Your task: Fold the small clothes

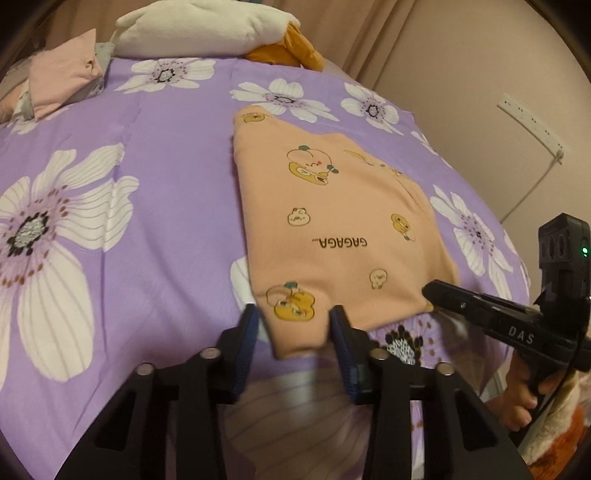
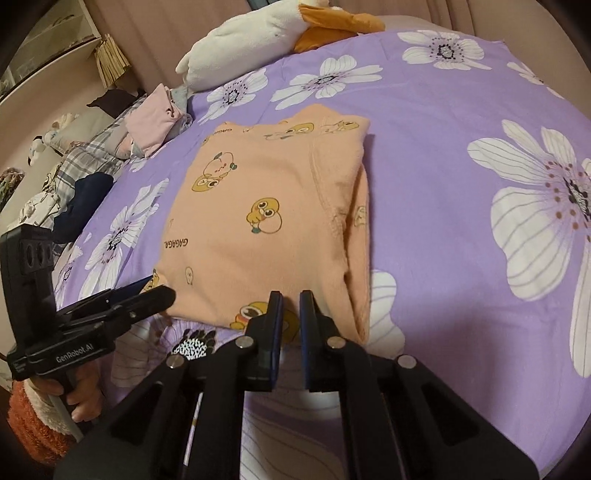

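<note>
A folded peach garment point(image 1: 332, 229) with duck prints lies flat on the purple flowered bedsheet point(image 1: 147, 221). My left gripper point(image 1: 293, 317) straddles its near left corner; the blue pads stand apart, the cloth lies between them, and I see no pinch. In the right wrist view the same garment point(image 2: 266, 206) fills the middle. My right gripper point(image 2: 291, 299) is narrowed to a slit on the garment's near edge, with cloth caught between the pads. Its closed tip point(image 1: 428, 290) shows at the garment's near right corner. The left gripper point(image 2: 166, 293) sits at the near left corner.
A white and orange plush toy point(image 1: 207, 29) lies at the head of the bed. A pile of folded pink and grey clothes point(image 1: 62, 81) sits at the far left corner. More clothes point(image 2: 85, 173) are heaped beside the bed. A wall with a power strip point(image 1: 532, 122) is to the right.
</note>
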`<action>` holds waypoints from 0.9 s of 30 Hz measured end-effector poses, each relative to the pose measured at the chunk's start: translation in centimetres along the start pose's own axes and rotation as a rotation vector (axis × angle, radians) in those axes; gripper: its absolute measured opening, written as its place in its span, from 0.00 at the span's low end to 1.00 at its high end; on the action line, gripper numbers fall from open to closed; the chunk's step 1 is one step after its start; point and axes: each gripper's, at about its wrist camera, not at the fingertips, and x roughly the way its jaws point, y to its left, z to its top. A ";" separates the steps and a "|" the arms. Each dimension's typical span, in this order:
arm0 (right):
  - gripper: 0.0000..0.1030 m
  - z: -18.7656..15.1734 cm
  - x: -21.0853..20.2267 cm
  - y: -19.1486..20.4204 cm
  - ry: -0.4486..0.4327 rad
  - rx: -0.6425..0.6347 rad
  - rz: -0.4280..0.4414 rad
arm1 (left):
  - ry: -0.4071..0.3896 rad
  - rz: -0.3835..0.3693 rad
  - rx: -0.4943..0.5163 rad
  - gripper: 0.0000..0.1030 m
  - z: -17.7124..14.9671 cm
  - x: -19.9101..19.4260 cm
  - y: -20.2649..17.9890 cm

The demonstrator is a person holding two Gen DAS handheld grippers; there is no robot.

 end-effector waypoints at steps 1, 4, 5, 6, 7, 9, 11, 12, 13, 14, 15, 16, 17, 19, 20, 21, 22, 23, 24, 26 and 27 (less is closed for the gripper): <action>0.06 -0.1 -0.1 -0.2 0.002 0.017 0.007 | 0.001 0.002 0.004 0.32 0.0 -0.3 -0.1; 0.09 -0.1 -0.9 -1.1 0.010 0.082 0.043 | -0.038 0.021 0.058 0.28 0.3 -1.7 -1.0; 0.11 -0.1 -1.2 -1.2 0.008 0.105 0.060 | -0.066 0.021 0.072 0.28 0.7 -2.1 -1.3; 0.11 0.1 -1.7 -1.4 -0.006 0.127 0.076 | -0.089 0.015 0.076 0.28 0.9 -2.5 -1.4; 0.15 0.4 -2.4 -1.5 -0.036 0.142 0.094 | -0.107 0.002 0.069 0.27 1.4 -2.9 -1.5; 0.15 1.1 -3.1 -1.8 -0.083 0.163 0.112 | -0.128 -0.036 0.029 0.23 2.6 -3.0 -1.3; 0.15 1.8 -3.1 -1.9 -0.095 0.175 0.108 | -0.117 -0.053 0.009 0.19 4.1 -2.0 -1.3; 0.15 2.3 -2.8 -2.1 -0.098 0.185 0.106 | -0.104 -0.062 0.010 0.16 4.7 -1.2 -1.3; 0.15 3.0 -2.4 -2.3 -0.098 0.203 0.104 | -0.088 -0.070 0.010 0.13 5.4 -0.4 -1.3; 0.15 3.9 -1.8 -2.5 -0.095 0.229 0.104 | -0.068 -0.068 -0.003 0.08 6.3 0.7 -1.2; 0.16 4.6 -1.4 -2.7 -0.088 0.251 0.109 | -0.058 -0.072 -0.017 0.08 6.9 1.3 -1.1; 0.17 5.2 -0.9 -2.8 -0.082 0.264 0.117 | -0.048 -0.093 -0.020 0.08 7.6 2.2 -1.0; 0.17 6.0 -0.4 -2.9 -0.074 0.268 0.131 | -0.034 -0.112 -0.008 0.08 8.0 2.8 -1.1; 0.16 7.7 1.3 -3.1 -0.047 0.243 0.125 | 0.013 -0.103 0.011 0.08 8.0 4.7 -0.9; 0.12 8.2 2.3 -3.2 -0.026 0.230 0.089 | 0.042 -0.075 0.007 0.08 7.7 6.0 -0.6; 0.12 8.5 3.6 -3.5 0.010 0.230 0.057 | 0.043 -0.082 0.005 0.08 7.5 6.4 -0.4; 0.12 8.6 4.2 -3.7 0.020 0.239 0.066 | 0.032 -0.094 0.002 0.08 7.4 6.3 -0.2; 0.12 8.8 4.4 -3.8 0.013 0.241 0.073 | 0.042 -0.106 -0.008 0.08 7.6 6.2 0.0; 0.12 9.1 4.4 -3.9 0.013 0.229 0.071 | 0.052 -0.114 -0.012 0.08 7.8 6.0 0.0; 0.13 9.9 4.1 -4.0 0.016 0.207 0.072 | 0.066 -0.129 -0.015 0.08 8.3 5.5 0.2; 0.13 10.2 3.8 -4.3 0.015 0.217 0.088 | 0.075 -0.136 -0.029 0.08 8.6 5.1 0.4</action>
